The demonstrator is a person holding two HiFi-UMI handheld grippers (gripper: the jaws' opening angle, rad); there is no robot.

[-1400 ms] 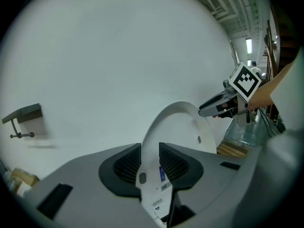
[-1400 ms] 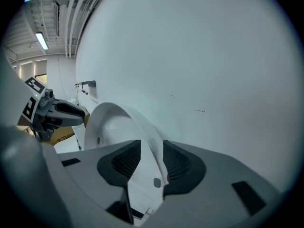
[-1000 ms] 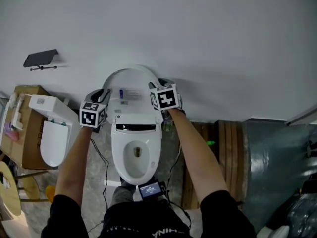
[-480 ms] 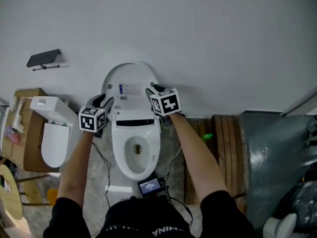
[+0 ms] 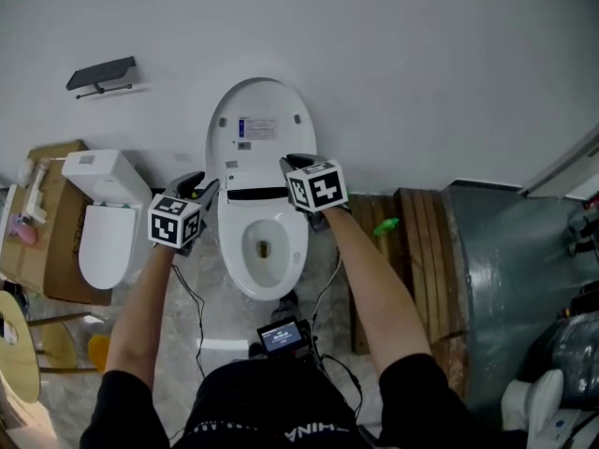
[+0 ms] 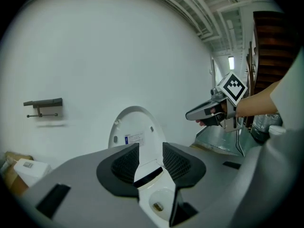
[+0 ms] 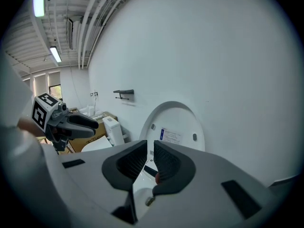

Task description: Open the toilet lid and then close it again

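One white oval plastic toilet lid stands raised against the plain white wall, long axis running 12 to 6 in the head view. Its free rim lies at 11 o'clock from the nearer right gripper, jaws closing, narrow, on nothing, and 1 o'clock from the left gripper, jaws half apart, empty.
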